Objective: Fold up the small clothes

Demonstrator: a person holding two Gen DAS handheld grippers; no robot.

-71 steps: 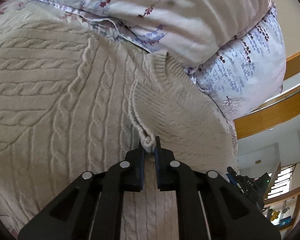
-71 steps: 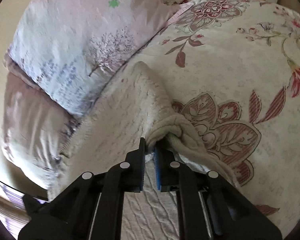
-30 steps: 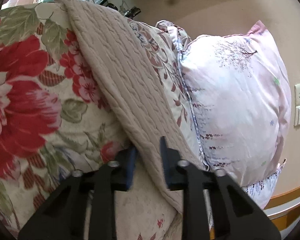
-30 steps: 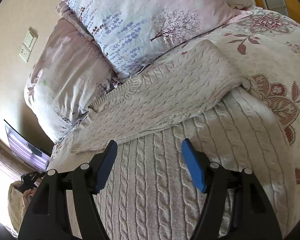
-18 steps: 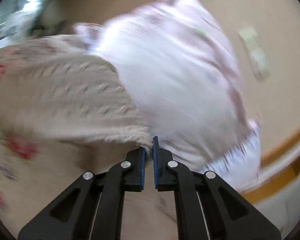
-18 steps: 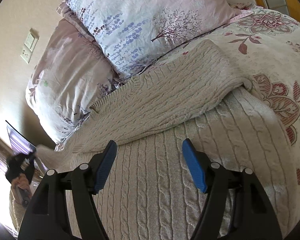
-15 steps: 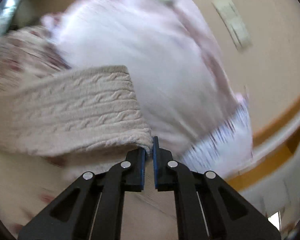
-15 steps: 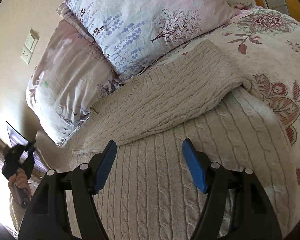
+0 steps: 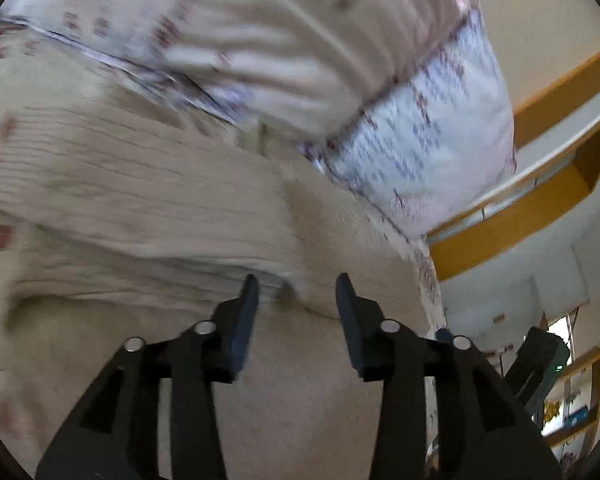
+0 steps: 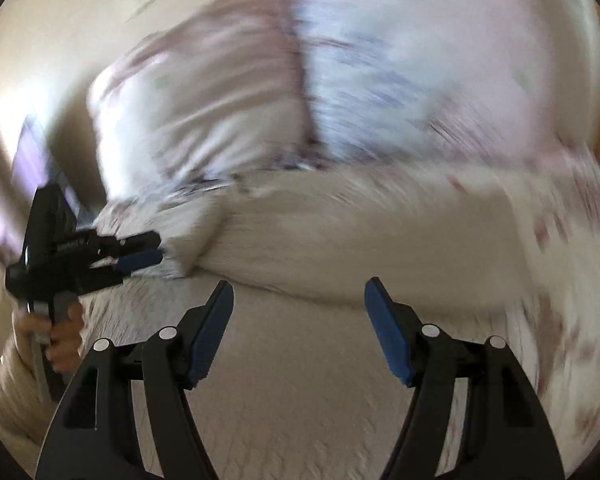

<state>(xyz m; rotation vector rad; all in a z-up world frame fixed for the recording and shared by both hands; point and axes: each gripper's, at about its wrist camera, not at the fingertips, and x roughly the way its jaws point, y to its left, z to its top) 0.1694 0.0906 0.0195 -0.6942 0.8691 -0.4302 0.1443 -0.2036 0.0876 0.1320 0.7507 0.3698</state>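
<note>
A cream cable-knit sweater (image 9: 148, 200) lies on the bed, both sleeves folded across its body. In the left wrist view my left gripper (image 9: 296, 284) hovers just over the end of the folded sleeve (image 9: 284, 280); its jaws are opening and the knit lies under the gap, no pad pressing on it. In the blurred right wrist view my right gripper (image 10: 298, 284) stands wide open above the sweater's body (image 10: 300, 380), nothing between its fingers. The left gripper (image 10: 140, 252) shows there at the far left, beside the sleeve end, held by a hand (image 10: 62, 340).
Two floral pillows (image 9: 420, 152) lean against the wall behind the sweater. The flowered bedspread (image 10: 572, 280) runs out to the right. A wooden headboard ledge (image 9: 540, 184) and shelving stand beyond the bed edge at the right of the left wrist view.
My left gripper carried the sleeve across onto the sweater and has opened off it. My right gripper stayed open, rose and rolled, so its view swung towards the pillows.
</note>
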